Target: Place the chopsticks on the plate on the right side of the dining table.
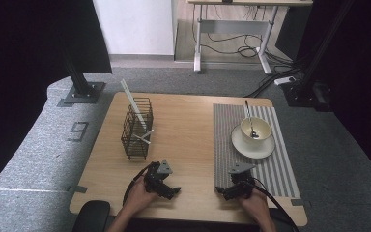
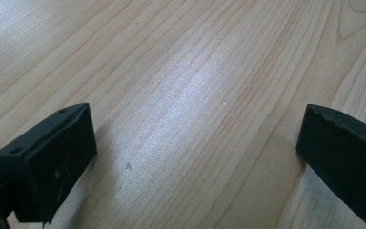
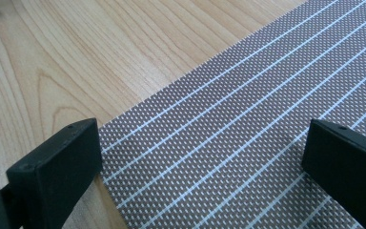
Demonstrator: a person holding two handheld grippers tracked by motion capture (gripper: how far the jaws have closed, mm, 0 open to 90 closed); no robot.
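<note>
My left gripper point(image 1: 166, 189) rests low over the wooden table point(image 1: 188, 125) near its front edge, held by a hand. Its jaws stand wide open over bare wood point(image 2: 195, 138), nothing between them. My right gripper point(image 1: 228, 191) sits at the front left corner of a grey striped placemat point(image 1: 256, 169), also open. In the right gripper view the jaws straddle the placemat's edge point(image 3: 228, 143) with nothing held. A cream cup point(image 1: 255, 128) with a spoon point(image 1: 249, 121) in it stands on a saucer point(image 1: 252, 147) on the mat. A black wire basket point(image 1: 137, 129) with white sticks stands at the left.
Grey carpet point(image 1: 38, 159) surrounds the table. A black post on a base plate point(image 1: 81, 92) stands at the back left. Behind are a white desk frame point(image 1: 232, 43) and cables point(image 1: 275, 82).
</note>
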